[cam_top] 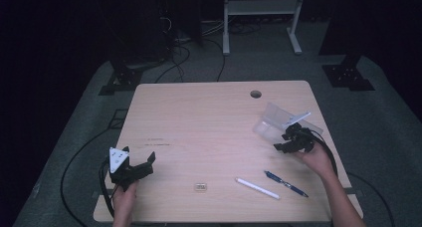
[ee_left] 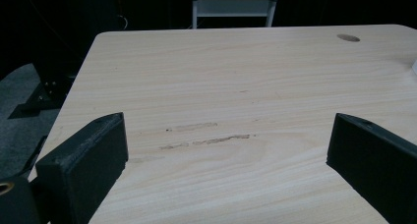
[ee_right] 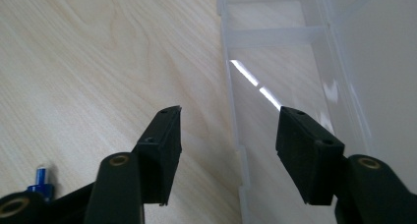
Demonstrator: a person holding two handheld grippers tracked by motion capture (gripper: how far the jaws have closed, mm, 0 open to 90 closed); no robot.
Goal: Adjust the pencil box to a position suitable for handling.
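So we've got our right gripper (cam_top: 292,136) parked at the clear plastic box (cam_top: 278,121) at the right of the high view, up near the table's (cam_top: 199,122) right edge. In the right gripper view the jaws are partway apart and straddle the box's near side wall (ee_right: 235,135): one jaw sits outside over bare wood, the other inside the compartment. We can't see the pads pressing on that wall yet, so nothing's gripped as far as we can tell. The wall runs from the bottom of that frame up toward the top, right through the gap, so we'd guess a plain squeeze would pinch it.

Our left gripper (cam_top: 130,163) sits at lower left, jaws wide open over empty wood, well apart from the box. Right hand's clearly the closer one. Blue pen (cam_top: 285,183) and white pen (cam_top: 257,188) lie near the bottom edge.
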